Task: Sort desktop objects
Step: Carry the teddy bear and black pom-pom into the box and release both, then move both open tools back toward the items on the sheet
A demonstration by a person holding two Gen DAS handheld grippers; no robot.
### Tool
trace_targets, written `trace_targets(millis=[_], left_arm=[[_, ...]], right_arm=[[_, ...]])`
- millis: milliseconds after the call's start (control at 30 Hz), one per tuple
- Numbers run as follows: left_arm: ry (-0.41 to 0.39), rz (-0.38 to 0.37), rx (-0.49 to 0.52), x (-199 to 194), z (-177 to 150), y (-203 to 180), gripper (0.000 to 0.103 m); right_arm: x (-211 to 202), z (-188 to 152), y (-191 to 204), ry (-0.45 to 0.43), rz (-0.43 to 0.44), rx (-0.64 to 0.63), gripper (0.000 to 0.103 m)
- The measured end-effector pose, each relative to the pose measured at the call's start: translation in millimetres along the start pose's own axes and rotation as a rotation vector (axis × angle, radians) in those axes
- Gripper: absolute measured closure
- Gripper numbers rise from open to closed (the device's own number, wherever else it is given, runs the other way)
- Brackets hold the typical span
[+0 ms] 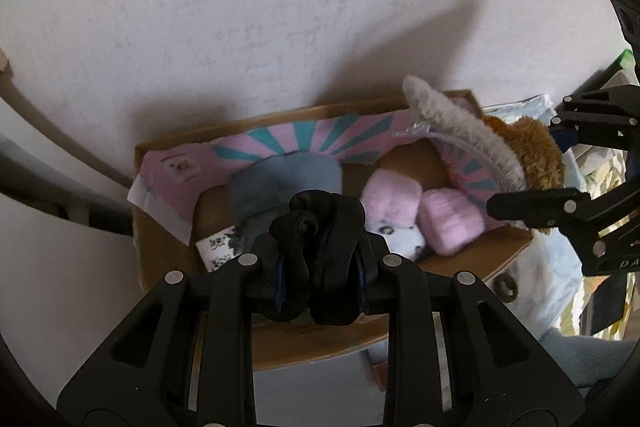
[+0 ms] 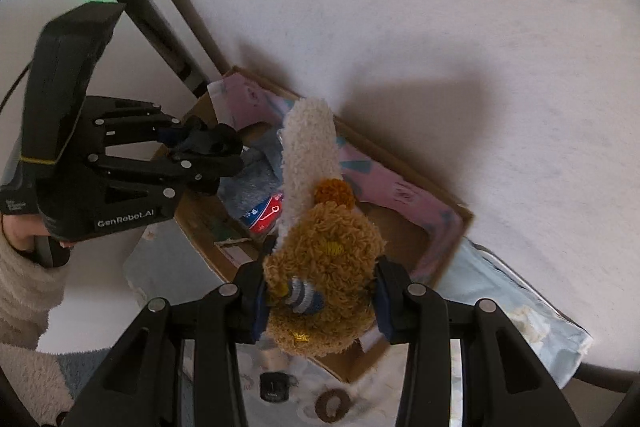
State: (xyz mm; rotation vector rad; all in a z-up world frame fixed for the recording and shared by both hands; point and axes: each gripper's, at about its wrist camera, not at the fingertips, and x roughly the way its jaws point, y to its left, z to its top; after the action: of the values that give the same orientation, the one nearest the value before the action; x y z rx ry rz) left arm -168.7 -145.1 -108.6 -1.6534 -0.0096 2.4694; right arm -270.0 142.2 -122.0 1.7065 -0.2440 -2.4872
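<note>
A cardboard box stands against the white wall and shows in both views. It holds a pink-and-teal paper, a grey-blue plush, pink fluffy pieces and a fuzzy grey headband. My left gripper is shut on a black bundle of cloth or cord above the box's front; it also shows in the right wrist view. My right gripper is shut on a brown plush toy over the box's right end, seen in the left wrist view.
A light-blue padded mat lies under and to the right of the box. A small black object and a brown ring lie in front of the box. A dark curved frame runs along the left.
</note>
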Motion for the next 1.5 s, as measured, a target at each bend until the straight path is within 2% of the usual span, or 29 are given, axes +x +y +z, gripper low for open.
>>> trace_targets(millis=[267,300,367,433,500,533,600,833,1033,1133,1233,1300,1400,1500], left_arm=[[0.037,0.006,-0.026,8.3,-2.9,6.3,0.08],[0.041,0.021,-0.028,10.5,-2.0,6.2,0.077],[0.053,0.079,-0.03,14.9,-1.2,5.6,0.063],[0.056,0.104,-0.025,15.0,-1.4,4.3,0.002],[0.024,0.088,-0.026,9.6,-3.1,4.7,0.0],[0.021,0.081,-0.03,8.1,-3.7,5.7,0.0],[0.017,0.071,-0.043,4.2,-4.9,8.0,0.0],[-0.041,0.076,-0.057,-23.5,-10.8,2.9,0.0],[-0.086,0.063,-0.073,-56.6,-11.7,-6.2,0.0],[-0.111,0.082,-0.072,-74.7,-14.4,-12.3,0.0],[-0.177,0.144,-0.09,-98.2,-21.7,-17.2,0.0],[-0.202,0.176,-0.094,-111.0,-26.0,-18.3,0.0],[-0.223,0.19,-0.109,-126.9,-34.5,-17.4,0.0],[-0.238,0.181,-0.14,-137.3,-47.5,-15.1,0.0]], right_arm=[[28.3,3.2,0.1,0.056,0.038,0.016,0.063],[29.8,4.4,1.7,0.063,0.044,0.017,0.061],[36.7,4.6,2.2,0.096,0.045,0.021,0.057],[42.0,4.3,1.2,0.116,0.004,0.029,0.047],[41.6,3.7,-2.6,0.106,-0.016,0.05,0.023],[39.7,3.6,-4.7,0.094,-0.016,0.064,0.017],[32.4,2.7,-10.0,0.063,0.01,0.089,0.015],[1.6,-3.7,-14.7,-0.014,0.032,0.08,0.014],[-14.8,-18.9,-21.0,-0.047,0.063,0.111,0.014],[-28.5,-26.6,-23.7,-0.077,0.062,0.108,0.014],[-45.4,-34.9,-30.7,-0.098,0.071,0.121,0.014],[-59.4,-42.6,-35.8,-0.1,0.042,0.119,0.014],[-89.8,-60.8,-45.2,-0.177,-0.002,0.126,0.014],[-114.4,-80.6,-55.8,-0.218,-0.105,0.151,0.014]])
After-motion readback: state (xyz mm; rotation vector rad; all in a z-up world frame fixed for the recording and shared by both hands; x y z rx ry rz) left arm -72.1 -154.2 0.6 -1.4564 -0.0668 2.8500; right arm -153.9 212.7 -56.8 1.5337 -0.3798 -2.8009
